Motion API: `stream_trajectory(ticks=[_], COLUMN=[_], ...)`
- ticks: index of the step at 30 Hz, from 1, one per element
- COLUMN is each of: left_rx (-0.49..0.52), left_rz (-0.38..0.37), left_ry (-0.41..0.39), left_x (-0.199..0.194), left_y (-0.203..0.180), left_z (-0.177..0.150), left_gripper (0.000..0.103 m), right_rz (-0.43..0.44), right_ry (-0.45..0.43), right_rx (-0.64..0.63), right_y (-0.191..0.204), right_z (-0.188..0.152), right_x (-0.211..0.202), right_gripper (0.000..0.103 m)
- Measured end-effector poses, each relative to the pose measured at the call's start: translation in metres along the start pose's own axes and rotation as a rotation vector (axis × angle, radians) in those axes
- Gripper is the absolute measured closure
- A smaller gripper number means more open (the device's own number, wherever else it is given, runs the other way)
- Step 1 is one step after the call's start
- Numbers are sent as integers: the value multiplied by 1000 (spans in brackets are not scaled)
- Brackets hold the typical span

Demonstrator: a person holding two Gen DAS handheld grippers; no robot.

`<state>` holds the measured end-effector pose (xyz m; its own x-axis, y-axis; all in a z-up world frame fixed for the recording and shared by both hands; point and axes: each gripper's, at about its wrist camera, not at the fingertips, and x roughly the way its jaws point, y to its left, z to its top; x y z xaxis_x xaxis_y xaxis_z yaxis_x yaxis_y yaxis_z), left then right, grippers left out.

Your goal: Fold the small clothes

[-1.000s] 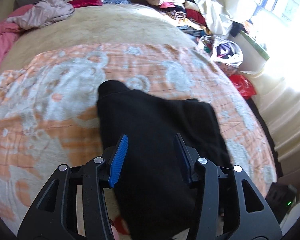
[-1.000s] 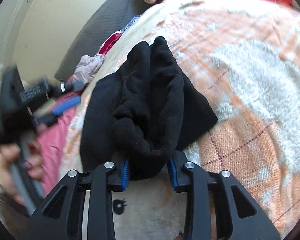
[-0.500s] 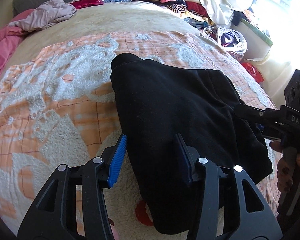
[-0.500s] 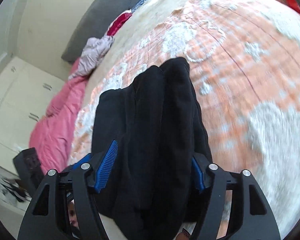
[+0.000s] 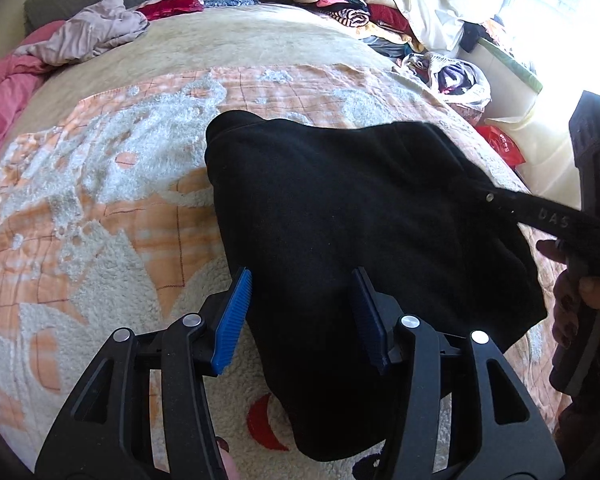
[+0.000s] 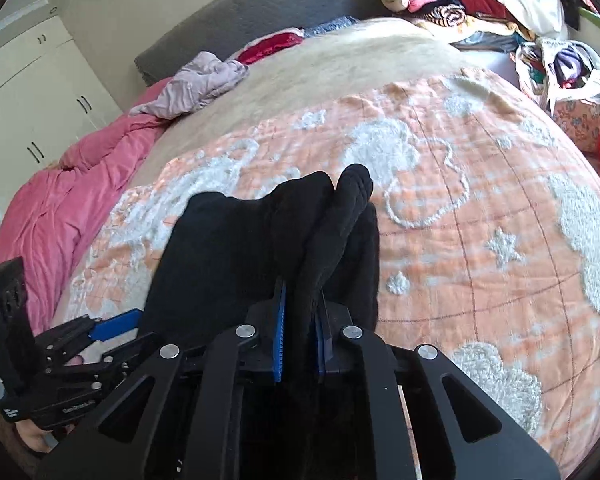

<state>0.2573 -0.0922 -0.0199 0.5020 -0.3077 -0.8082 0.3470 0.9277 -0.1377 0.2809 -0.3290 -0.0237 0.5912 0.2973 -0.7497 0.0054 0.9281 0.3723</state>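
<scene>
A black fleece garment (image 5: 340, 208) lies on the orange-and-white blanket (image 5: 100, 208). My left gripper (image 5: 300, 280) straddles its near left edge, jaws opening; the blue left pad (image 5: 236, 312) rests off the cloth over the blanket. Neither pad presses the cloth. My right gripper (image 6: 302, 292) is shut on a raised fold of the black garment (image 6: 240, 248). In the left wrist view the right gripper (image 5: 496, 200) reaches in from the right onto the garment's far edge, a hand (image 5: 572, 304) on its handle. The left gripper (image 6: 116, 326) shows at the lower left of the right wrist view.
A pink duvet (image 6: 60, 208) and a crumpled mauve garment (image 6: 196, 84) lie at the bed's far left. A pile of folded clothes (image 5: 352, 4) and a stuffed bag (image 5: 452, 76) sit at the far right. White cupboards (image 6: 28, 92) stand left of the bed.
My right gripper has closed from wide open around the garment to shut on a fold of it, and has rolled. The garment now lies broader under the left gripper.
</scene>
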Motion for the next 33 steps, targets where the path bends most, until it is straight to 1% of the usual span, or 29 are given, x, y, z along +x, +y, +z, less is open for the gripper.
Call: stream_trajectory(ticks=[1, 2, 4, 5, 7, 8, 9, 11, 14, 15, 17, 18, 22, 23, 24, 26, 27, 29, 30, 32, 33], left_rx=[2, 3, 15, 17, 9, 1, -9, -29, -71, -83, -98, -99, -84, -78, -75, -75, -75, -67, -61, -45, -39], left_rz=[0, -3, 8, 10, 13, 7, -3, -20, -50, -59, -68, -70, -65, -59, -56, -57, -60, -68, -70, -67, -63], left_ry=[1, 1, -5, -6, -1, 2, 2, 3, -2, -4, -9, -11, -14, -15, -16, -11, -10, -8, -9, -3, 4], left_x=[2, 2, 3, 3, 3, 2, 1, -1, -6, -8, -12, -13, -18, -19, -19, -20, -20, -22, -22, -21, -17], left_y=[-1, -2, -3, -3, -1, 1, 3, 7, 12, 13, 13, 12, 8, 6, 6, 3, 3, 0, -2, -4, -5], left_z=[-1, -2, -4, -4, -5, -6, -7, -10, -17, -19, -24, -26, -32, -33, -34, -36, -36, -38, -38, -41, -43], left_gripper=[58, 56, 56, 56, 55, 55, 54, 53, 53, 53, 53, 53, 53, 53, 53, 53, 53, 53, 53, 51, 49], right_rz=[-3, 12, 42, 68, 121, 144, 167, 208, 219, 223, 218, 227, 210, 199, 181, 145, 124, 84, 64, -7, -12], right_ry=[2, -17, -57, -61, -70, -72, -76, -70, -72, -68, -52, -42, -53, -52, -52, -69, -83, -123, -125, -109, -92], right_rx=[18, 44, 123, 159, 211, 222, 233, 248, 247, 250, 262, 262, 227, 209, 187, 129, 109, 98, 91, 42, 51], right_y=[-8, -14, -27, -32, -37, -38, -38, -34, -31, -30, -28, -27, -18, -15, -11, -5, -3, -3, -4, -2, -4], right_z=[-6, -11, -20, -24, -33, -37, -42, -47, -55, -58, -62, -65, -67, -67, -67, -67, -66, -64, -64, -64, -65], right_x=[6, 7, 4, 2, -5, -10, -15, -24, -36, -37, -38, -37, -40, -39, -38, -42, -46, -55, -55, -48, -43], right_gripper=[92, 92, 81, 74, 72, 68, 59, 54, 50, 43, 35, 35, 35, 40, 55, 72, 77, 78, 79, 79, 79])
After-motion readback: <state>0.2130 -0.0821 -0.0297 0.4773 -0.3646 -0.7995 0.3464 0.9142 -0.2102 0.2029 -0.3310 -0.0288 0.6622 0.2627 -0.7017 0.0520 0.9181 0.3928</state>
